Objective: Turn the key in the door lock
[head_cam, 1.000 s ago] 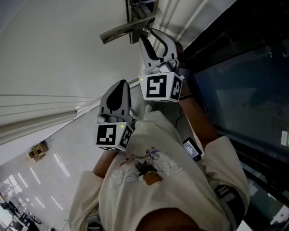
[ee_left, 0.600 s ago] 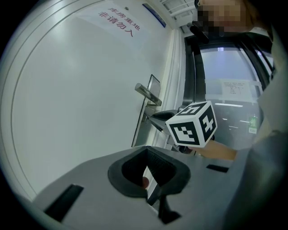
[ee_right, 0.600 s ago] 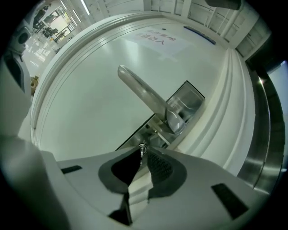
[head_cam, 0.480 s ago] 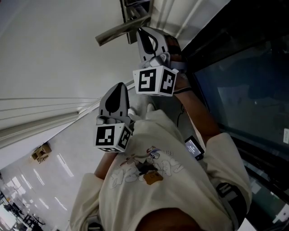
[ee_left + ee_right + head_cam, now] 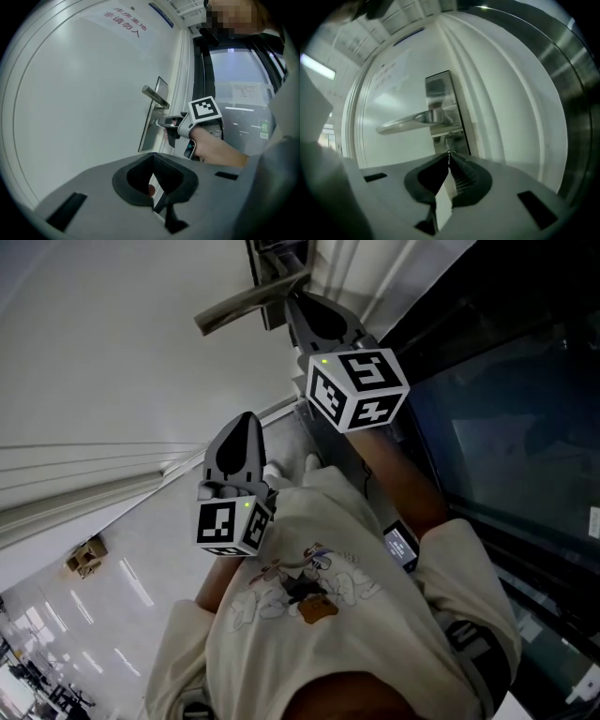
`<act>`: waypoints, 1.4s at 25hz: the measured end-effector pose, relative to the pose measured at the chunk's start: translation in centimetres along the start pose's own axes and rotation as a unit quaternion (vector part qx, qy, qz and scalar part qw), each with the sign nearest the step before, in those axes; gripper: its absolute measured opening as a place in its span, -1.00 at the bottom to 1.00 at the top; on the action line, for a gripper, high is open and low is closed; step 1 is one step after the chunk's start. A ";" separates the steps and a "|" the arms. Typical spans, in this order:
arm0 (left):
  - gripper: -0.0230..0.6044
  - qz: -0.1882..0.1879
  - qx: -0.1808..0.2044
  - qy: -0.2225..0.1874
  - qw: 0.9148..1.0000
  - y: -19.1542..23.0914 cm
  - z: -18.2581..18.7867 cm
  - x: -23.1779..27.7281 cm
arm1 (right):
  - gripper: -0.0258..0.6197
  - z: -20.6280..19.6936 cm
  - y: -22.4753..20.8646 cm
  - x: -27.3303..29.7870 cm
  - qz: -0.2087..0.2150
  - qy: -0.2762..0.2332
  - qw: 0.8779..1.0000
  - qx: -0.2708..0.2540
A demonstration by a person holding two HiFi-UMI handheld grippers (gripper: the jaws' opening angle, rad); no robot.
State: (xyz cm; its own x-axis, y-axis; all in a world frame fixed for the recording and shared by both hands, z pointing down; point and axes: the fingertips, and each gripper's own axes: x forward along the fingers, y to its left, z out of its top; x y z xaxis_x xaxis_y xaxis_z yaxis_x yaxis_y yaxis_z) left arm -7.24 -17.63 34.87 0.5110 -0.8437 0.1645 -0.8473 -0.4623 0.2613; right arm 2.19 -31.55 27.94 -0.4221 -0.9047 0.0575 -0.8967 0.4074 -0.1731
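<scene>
Right gripper (image 5: pixel 449 154) jaws are pinched together at the tips, clamped on the key (image 5: pixel 449 151). Only a small bright bit of it shows right at the fingertips, the rest is hidden. The key sits in the lock plate (image 5: pixel 438 86), dead ahead of the fingertips and touching them. The door handle (image 5: pixel 408 123) is just above the fingertips, with its lever running out to their left.

From the left gripper view, the right gripper (image 5: pixel 159 123) has its tips against the lower part of the plate (image 5: pixel 149 136), under the handle (image 5: pixel 154 95). The person's hand (image 5: pixel 211 145) is behind it.

Left gripper (image 5: pixel 151 157) jaws meet at the tips with nothing between them. It hangs well back from the door (image 5: pixel 112 352); the lock is well ahead of its fingers and a bit to their right.

Head view: the right gripper's marker cube (image 5: pixel 358 388) sits behind its fingers.
</scene>
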 end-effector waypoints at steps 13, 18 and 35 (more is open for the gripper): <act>-0.91 -0.011 -0.004 0.001 1.000 -0.3 -0.2 0.0 | -0.86 -1.4 -1.6 -0.3 0.053 -0.057 0.854 0.514; -0.91 -0.014 -0.003 0.004 1.000 -0.2 -0.4 0.0 | -0.85 -1.6 -1.5 -0.1 0.076 -0.073 0.812 0.575; -0.91 -0.014 -0.001 0.008 1.000 1.0 -0.3 0.0 | -0.42 -1.5 -1.4 -0.4 0.114 -0.088 0.775 0.615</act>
State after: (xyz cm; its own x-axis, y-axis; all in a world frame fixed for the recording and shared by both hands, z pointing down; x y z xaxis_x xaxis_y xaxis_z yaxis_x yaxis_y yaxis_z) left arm -8.03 -18.01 35.36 0.5362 -0.8263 0.1724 -0.8329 -0.4848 0.2670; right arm 3.42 -31.60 29.60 -0.4282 -0.8742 -0.2287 0.0501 0.2297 -0.9720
